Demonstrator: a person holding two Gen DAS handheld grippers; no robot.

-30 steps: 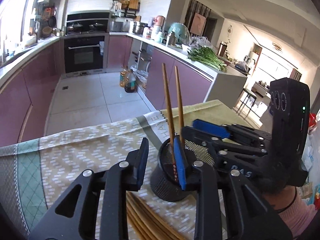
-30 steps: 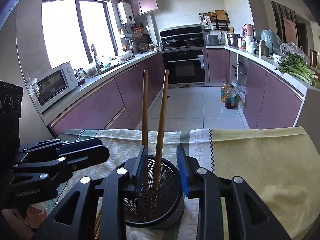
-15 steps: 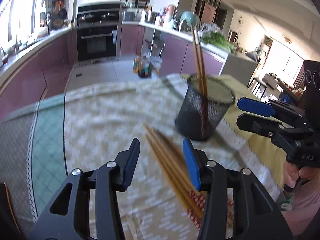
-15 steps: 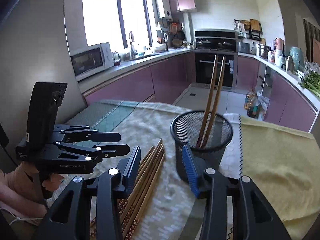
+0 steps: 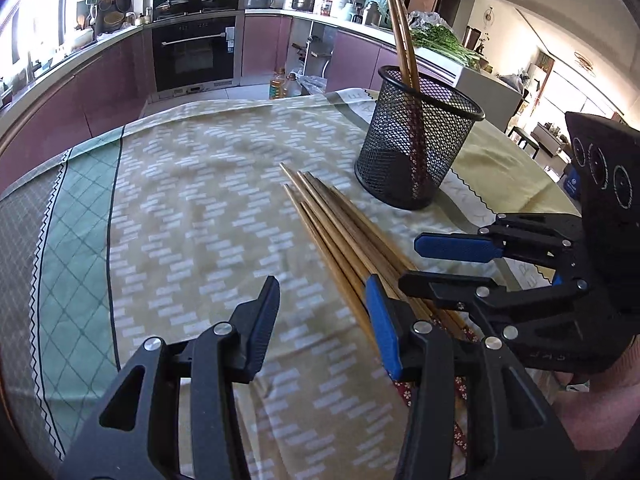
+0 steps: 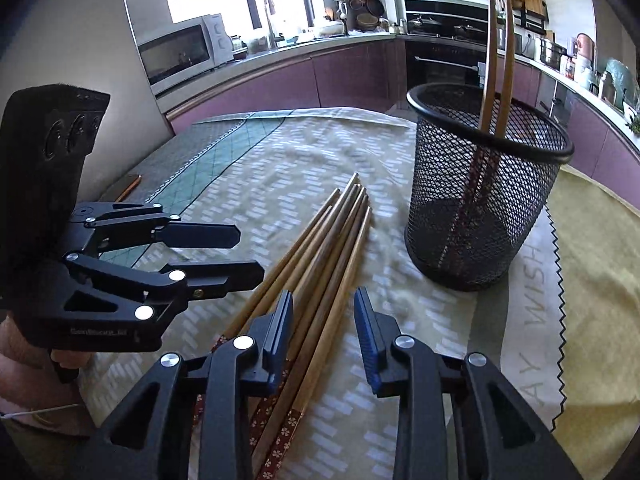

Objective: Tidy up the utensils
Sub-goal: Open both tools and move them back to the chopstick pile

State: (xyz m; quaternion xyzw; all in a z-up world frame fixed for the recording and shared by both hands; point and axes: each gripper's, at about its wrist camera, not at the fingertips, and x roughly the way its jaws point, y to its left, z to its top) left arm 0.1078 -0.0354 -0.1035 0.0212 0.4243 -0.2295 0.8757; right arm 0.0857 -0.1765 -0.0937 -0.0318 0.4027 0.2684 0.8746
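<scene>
Left gripper (image 5: 324, 312): jaws parted wide, nothing between them, sitting low centre in the left wrist view over the patterned tablecloth (image 5: 192, 208). Its blue-padded finger (image 5: 382, 328) is right beside the near ends of the loose chopsticks (image 5: 340, 232); contact can't be judged. Right gripper (image 6: 324, 332): also parted wide, holding nothing. In the right wrist view it sits at bottom centre, straddling the bundle's lower part, with at least one stick running up between the fingers and the others passing under or beside the left-hand finger. Whether it touches them isn't clear.

The loose chopsticks lie flat on the cloth as one bundle, running diagonally from the lower centre of the left view up towards the middle, with red flower-patterned ends nearest the grippers. Just beyond their plain tips stands a black mesh cup (image 5: 416, 148), upright, centre right in the left view and right of centre in the other. Two chopsticks (image 6: 496, 56) stand in it, leaning against the rim, plain ends up.

Behind, upper part of both frames: purple kitchen cabinets (image 6: 352, 72), built-in oven (image 5: 194, 56), microwave (image 6: 180, 52) at upper left of the right view.
</scene>
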